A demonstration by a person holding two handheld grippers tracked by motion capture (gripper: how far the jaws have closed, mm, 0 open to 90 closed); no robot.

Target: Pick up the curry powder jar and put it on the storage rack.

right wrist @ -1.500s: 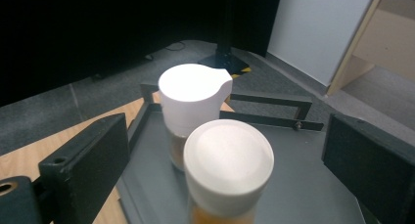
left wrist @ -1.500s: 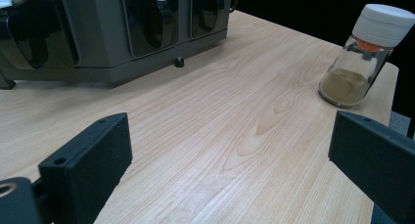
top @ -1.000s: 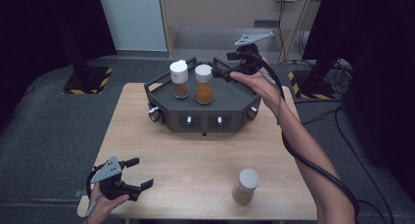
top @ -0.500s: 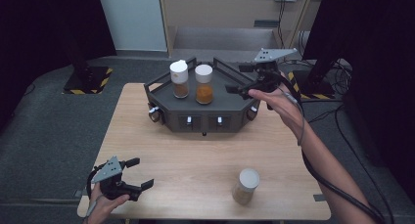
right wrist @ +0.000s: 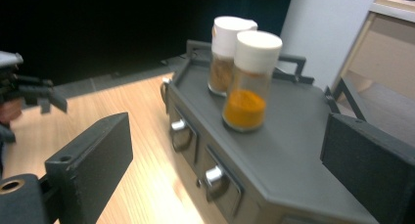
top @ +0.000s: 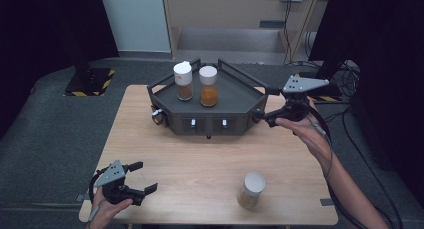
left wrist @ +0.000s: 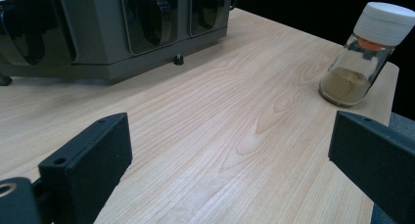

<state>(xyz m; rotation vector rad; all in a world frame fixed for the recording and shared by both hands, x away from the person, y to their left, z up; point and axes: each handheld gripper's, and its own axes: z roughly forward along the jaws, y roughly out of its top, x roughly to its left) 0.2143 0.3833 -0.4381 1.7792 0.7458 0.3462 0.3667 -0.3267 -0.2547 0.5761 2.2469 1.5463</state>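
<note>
A dark grey six-sided rack [top: 235,96] stands at the back of the wooden table. On its top are a jar of brown spice [top: 183,80] and a jar of orange spice [top: 208,85], both upright with white caps. A third jar [top: 251,189] of tan powder stands alone at the front right. My right gripper [top: 264,105] hangs open by the rack's right corner, pointing at it, with nothing between its jaws; its view shows the orange jar [right wrist: 249,82] ahead. My left gripper [top: 142,178] rests open at the front left, its jaws empty, with the lone jar [left wrist: 364,53] farther off.
The rack's front faces [top: 205,124] carry small drawers with silver knobs [right wrist: 214,175]. Bare wood [top: 200,159] lies between rack and front edge. Dark floor surrounds the table, with cables [top: 350,79] at the back right. The left gripper [right wrist: 34,94] shows far off in the right gripper view.
My right gripper has moved right and down, from above the rack's back right part to beside its right corner. The left gripper and the jars have stayed put.
</note>
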